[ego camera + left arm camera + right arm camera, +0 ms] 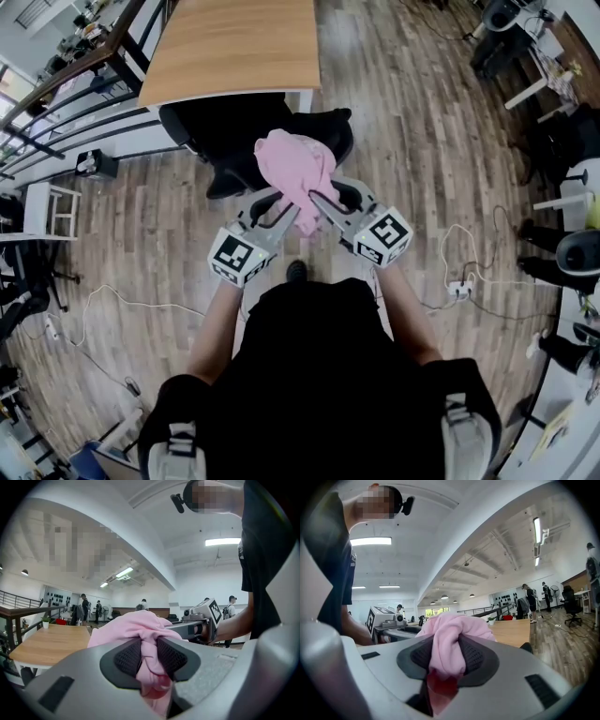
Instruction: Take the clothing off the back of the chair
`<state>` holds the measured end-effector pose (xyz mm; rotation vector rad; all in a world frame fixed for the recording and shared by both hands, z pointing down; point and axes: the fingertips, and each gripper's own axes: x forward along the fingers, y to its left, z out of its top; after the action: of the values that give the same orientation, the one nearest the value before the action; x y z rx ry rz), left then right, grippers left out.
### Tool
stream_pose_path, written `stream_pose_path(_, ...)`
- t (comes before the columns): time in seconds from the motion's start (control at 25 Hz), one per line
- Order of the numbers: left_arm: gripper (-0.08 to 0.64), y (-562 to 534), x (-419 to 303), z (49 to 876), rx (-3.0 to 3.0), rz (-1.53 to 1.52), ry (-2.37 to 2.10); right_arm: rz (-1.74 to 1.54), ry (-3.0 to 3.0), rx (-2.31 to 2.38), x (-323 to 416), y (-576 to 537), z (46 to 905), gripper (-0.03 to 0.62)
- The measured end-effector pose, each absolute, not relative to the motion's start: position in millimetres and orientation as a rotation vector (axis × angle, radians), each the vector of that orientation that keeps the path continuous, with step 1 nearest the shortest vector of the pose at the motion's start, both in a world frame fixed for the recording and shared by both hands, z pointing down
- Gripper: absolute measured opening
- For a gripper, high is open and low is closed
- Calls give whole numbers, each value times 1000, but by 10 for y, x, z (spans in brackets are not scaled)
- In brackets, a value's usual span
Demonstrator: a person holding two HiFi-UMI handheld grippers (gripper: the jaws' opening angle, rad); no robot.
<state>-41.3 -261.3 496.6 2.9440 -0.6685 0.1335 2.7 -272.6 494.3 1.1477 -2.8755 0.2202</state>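
since both grippers already have the pink clothing (295,169) bunched between them, i judge the step in hand to be the lift clear of the black chair (225,131). the left gripper (281,217) is clamped on a twisted fold, the fabric squeezed between its dark pads (127,658), with the jaws at a middling gap filled by cloth. the right gripper (323,204) bites a thicker wad the same way, cloth spilling over its pads (474,657). the two tips sit close together, nearly side by side, under the bundle.

the garment rides above the chair in the head view, just in front of my body. whether a trailing sleeve or hem is caught on the backrest i cannot tell, since the bundle hides what hangs below it.

to do this well i would raise both hands together and evenly, so neither grip takes all the pull, then draw the bundle toward me and away from the backrest. the cloth is soft and could slide out of a loose pinch, so a firm squeeze matters.

just beyond the chair stands the wooden table (234,42), so going forward is poor. cables (112,300) and a power strip (459,289) lie on the floor at either side, well apart from the chair. people stand far off in the room.
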Motion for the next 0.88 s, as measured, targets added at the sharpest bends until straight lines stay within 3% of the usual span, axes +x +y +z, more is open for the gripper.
stream_pose_path(0.88, 104, -1713, 565, 4222, 3038, 113, -794, 76, -2998, 1093, 1024, -1843, 4178, 114)
